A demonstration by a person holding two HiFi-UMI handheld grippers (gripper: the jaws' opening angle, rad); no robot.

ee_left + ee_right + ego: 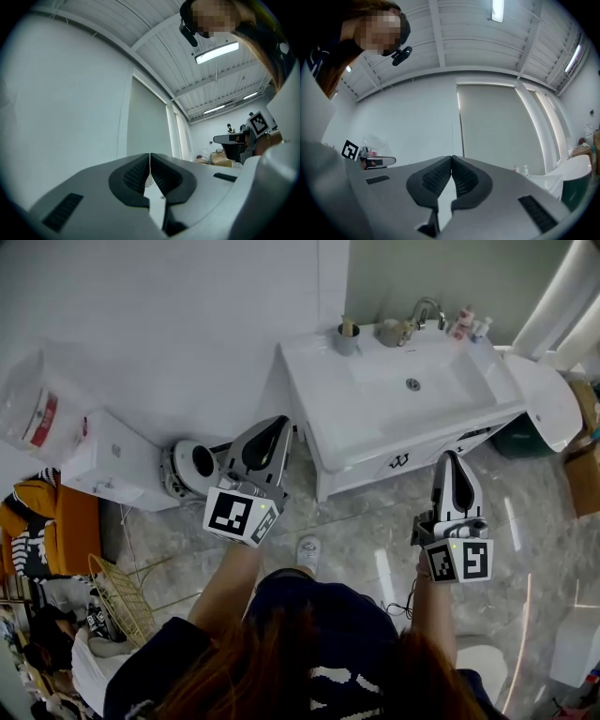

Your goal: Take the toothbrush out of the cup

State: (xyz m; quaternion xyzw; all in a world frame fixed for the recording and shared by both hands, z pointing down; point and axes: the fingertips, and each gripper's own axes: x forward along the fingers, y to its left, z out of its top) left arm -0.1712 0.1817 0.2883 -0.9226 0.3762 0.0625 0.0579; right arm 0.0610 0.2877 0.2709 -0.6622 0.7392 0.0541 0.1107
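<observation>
A grey cup (347, 337) stands at the back left corner of the white washbasin counter (323, 362), with the toothbrush (347, 326) sticking up out of it. My left gripper (280, 421) is shut and empty, held out in front of the counter's left end, well short of the cup. My right gripper (450, 457) is also shut and empty, before the counter's front right. In the left gripper view the jaws (149, 155) meet and point slightly up at a wall and ceiling. In the right gripper view the jaws (451, 158) are likewise together.
A faucet (427, 309) and small bottles (466, 322) stand at the back of the basin. A white box-like unit (117, 461) and a round white appliance (193, 466) sit on the floor to the left. A wire basket (118, 602) is at lower left, a white tub (554, 401) at right.
</observation>
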